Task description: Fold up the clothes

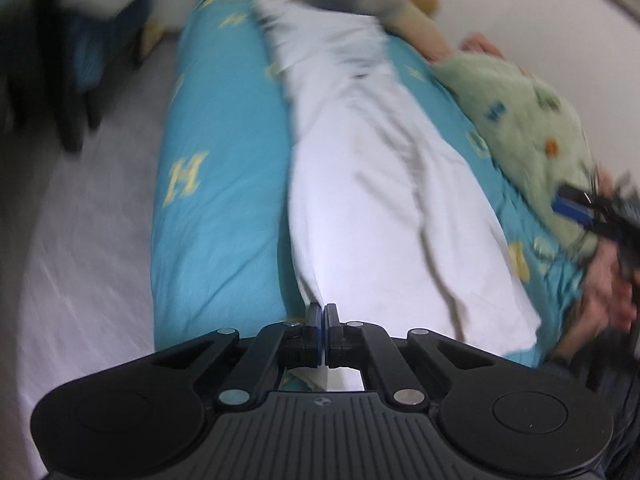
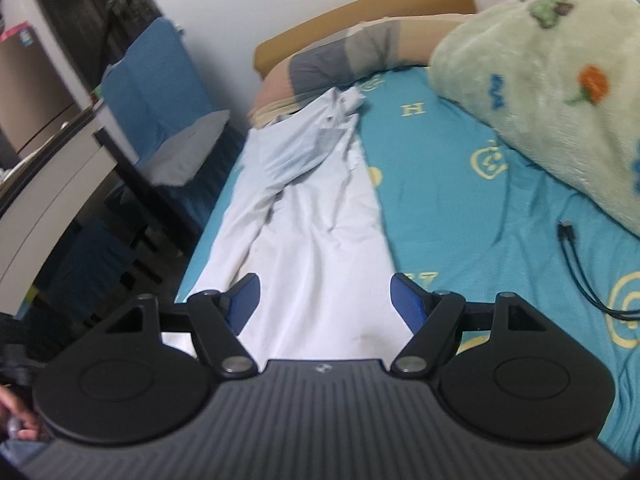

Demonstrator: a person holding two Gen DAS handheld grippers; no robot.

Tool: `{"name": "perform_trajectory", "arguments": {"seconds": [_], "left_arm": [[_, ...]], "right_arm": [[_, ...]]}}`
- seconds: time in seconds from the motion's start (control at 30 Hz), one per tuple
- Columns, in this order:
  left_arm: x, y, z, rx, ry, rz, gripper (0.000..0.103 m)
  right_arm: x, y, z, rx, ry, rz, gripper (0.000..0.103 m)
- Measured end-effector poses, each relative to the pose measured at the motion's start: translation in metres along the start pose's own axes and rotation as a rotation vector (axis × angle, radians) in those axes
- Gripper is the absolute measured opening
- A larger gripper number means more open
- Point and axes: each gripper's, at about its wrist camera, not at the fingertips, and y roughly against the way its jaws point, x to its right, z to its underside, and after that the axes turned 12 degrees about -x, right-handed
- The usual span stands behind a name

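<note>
A white garment, long like trousers [image 1: 360, 168], lies stretched along a teal bed sheet [image 1: 216, 208]. My left gripper [image 1: 323, 316] is shut at the garment's near edge, and white cloth shows between the fingers behind the tips. The view is blurred. The right gripper [image 1: 576, 206] shows at the right edge, held in a hand. In the right wrist view the garment [image 2: 316, 232] runs away from me, and my right gripper [image 2: 324, 300] is open with its blue pads either side of the near end, empty.
A fluffy green blanket [image 2: 552, 92] lies on the right of the bed. A black cable [image 2: 576, 264] lies on the sheet [image 2: 460, 208]. A striped pillow [image 2: 344, 56] and a tan headboard [image 2: 360, 12] are at the far end. A blue chair [image 2: 160, 92] and a desk [image 2: 52, 184] stand left.
</note>
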Motion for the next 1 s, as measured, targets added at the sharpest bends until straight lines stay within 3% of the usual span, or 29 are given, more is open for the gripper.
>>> {"name": "perform_trajectory", "arguments": {"seconds": [0.1,0.23,0.43,0.57,0.63,0.73,0.83,1.0], "left_arm": [[0.047,0.021,-0.01,0.025,-0.091,-0.046,0.001],[0.113,0.032,-0.02,0.065,-0.173,-0.043,0.001],[0.188,-0.006,-0.012,0.036,-0.226,-0.005,0.001],[0.182,-0.053,-0.009,-0.063,-0.116,0.041,0.004],[0.169,-0.07,-0.01,-0.106,-0.034,0.063,0.021],[0.142,-0.075,-0.013,-0.108,0.122,0.081,0.047],[0.105,-0.073,-0.016,-0.079,0.323,0.078,0.058],[0.05,-0.089,-0.013,-0.088,0.609,0.04,0.061]], "right_arm": [[0.012,0.005,-0.002,0.01,-0.056,-0.015,0.074],[0.022,0.009,-0.004,0.029,-0.101,-0.035,0.074],[0.036,0.012,-0.006,0.041,-0.141,-0.033,0.074],[0.05,0.007,-0.004,-0.007,-0.199,-0.081,0.074],[0.058,0.002,0.0,-0.049,-0.242,-0.112,0.075],[0.067,-0.009,0.006,-0.115,-0.3,-0.147,0.075],[0.069,-0.019,0.015,-0.161,-0.325,-0.131,0.075],[0.078,-0.042,0.031,-0.237,-0.383,-0.055,0.075]]}}
